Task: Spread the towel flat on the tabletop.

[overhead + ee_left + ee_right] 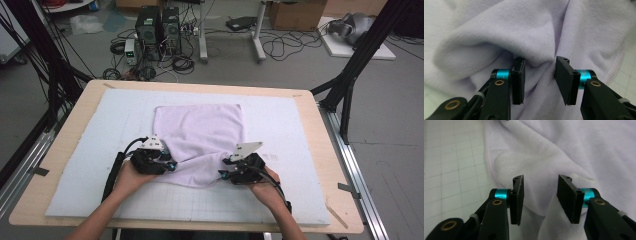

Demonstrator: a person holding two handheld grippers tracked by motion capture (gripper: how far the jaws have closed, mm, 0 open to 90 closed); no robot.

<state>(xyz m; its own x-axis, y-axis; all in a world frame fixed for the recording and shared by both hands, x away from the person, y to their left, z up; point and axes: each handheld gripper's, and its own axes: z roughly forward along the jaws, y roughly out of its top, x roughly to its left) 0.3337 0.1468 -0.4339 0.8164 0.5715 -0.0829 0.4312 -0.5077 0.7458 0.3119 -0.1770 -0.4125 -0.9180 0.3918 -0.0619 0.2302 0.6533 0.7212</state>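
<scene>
High view has a pale lilac towel (200,135) lying on the white gridded mat (280,120) that covers the wooden worktop (80,110), roughly in the middle, with its near edge bunched up and rumpled while the far part lies pretty flat. Left claw (172,165) sits at the towel's near left corner and the right claw (221,175) at the near right part of that rumpled edge, both held low by the person's hands coming in from the bottom. Over in the left gripper view, the left claw (540,80) is released, pads standing apart with a soft fold of the towel (529,32) lying in the gap between them, and neither pad really pressing it as far as I can see. Same deal in the right gripper view: right claw (540,198) is released too, towel (579,150) running between and under the pads, hemmed edge curving off to the left onto the mat (451,165). So nothing's gripped right now, cloth just slumped in loose folds on the mat.
</scene>
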